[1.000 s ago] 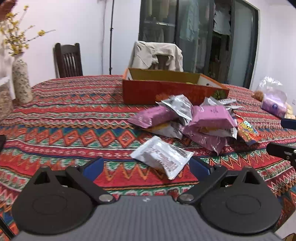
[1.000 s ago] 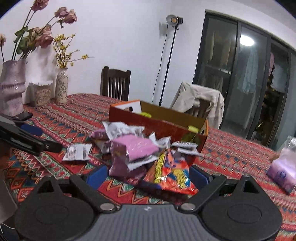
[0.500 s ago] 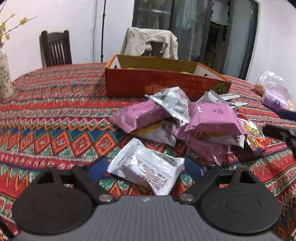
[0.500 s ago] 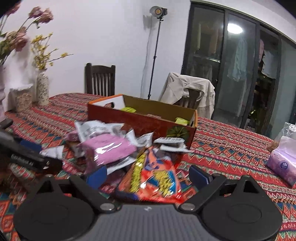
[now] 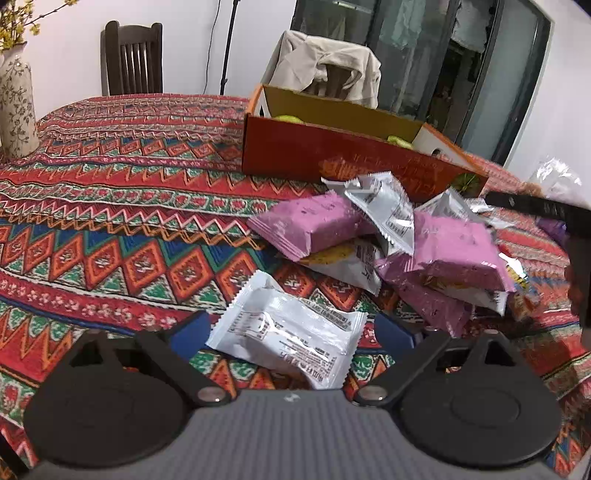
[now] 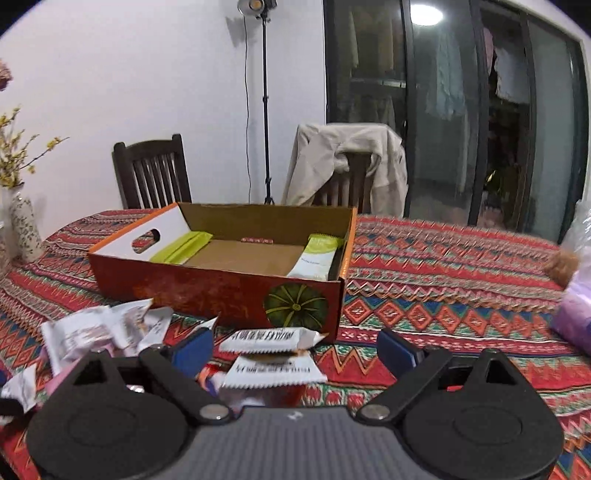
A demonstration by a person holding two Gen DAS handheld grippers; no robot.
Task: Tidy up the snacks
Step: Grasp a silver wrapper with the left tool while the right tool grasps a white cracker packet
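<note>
low wrist views, both facing box (image 5: 354, 158)

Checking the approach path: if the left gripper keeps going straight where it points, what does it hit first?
The white snack packet, lying on the tablecloth between the open left gripper fingers. The pink-packet pile lies farther on and right; depth is uncertain.

White walls; dark wooden chair (image 6: 153, 171); second chair draped with beige jacket (image 6: 351, 166); studio lamp on stand (image 6: 258, 7); dark glass sliding doors (image 6: 461, 110); patterned red tablecloth (image 5: 129, 221); floral vase (image 5: 16, 110).
</note>
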